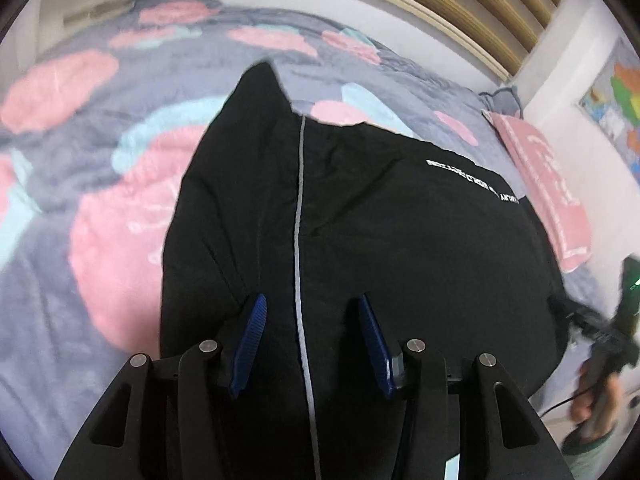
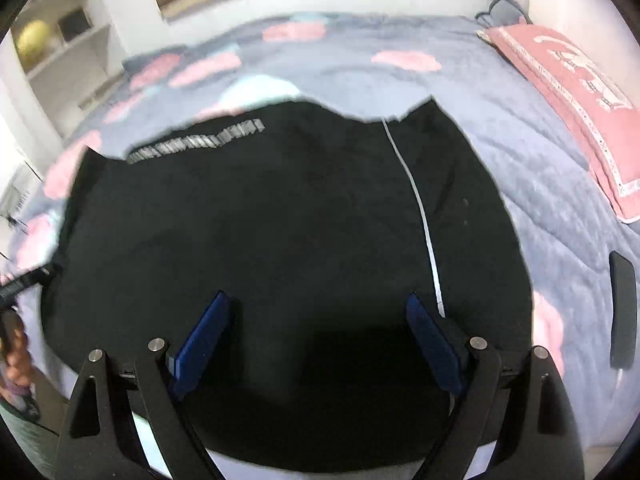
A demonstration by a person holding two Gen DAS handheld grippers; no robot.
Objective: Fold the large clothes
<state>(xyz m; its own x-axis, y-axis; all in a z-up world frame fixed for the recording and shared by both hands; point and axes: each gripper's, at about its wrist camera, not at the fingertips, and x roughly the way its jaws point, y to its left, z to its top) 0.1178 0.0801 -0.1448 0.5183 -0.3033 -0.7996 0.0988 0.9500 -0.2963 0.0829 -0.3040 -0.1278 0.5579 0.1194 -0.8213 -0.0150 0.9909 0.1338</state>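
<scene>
A large black garment (image 1: pixel 400 240) with white lettering and a thin pale stripe lies spread on the bed. My left gripper (image 1: pixel 311 300) hovers over it, tilted down. Its blue pads (image 1: pixel 250 344) stand apart on either side of the stripe and press on nothing. My right gripper (image 2: pixel 317 296) hangs wide open above the garment (image 2: pixel 280 220) near its front edge, with only flat cloth below the gap. In the left wrist view the right gripper (image 1: pixel 600 332) shows blurred at the right edge, in a person's hand. The left gripper's tip (image 2: pixel 24 280) shows at the left edge of the right wrist view.
The bed has a grey quilt (image 1: pixel 100 160) with pink and teal patches. A pink pillow (image 2: pixel 572 92) lies at the right by the wall. A slim black object (image 2: pixel 622 312) rests on the quilt at the right. White shelves (image 2: pixel 60 52) stand to the left, and a slatted headboard (image 1: pixel 460 4) is behind.
</scene>
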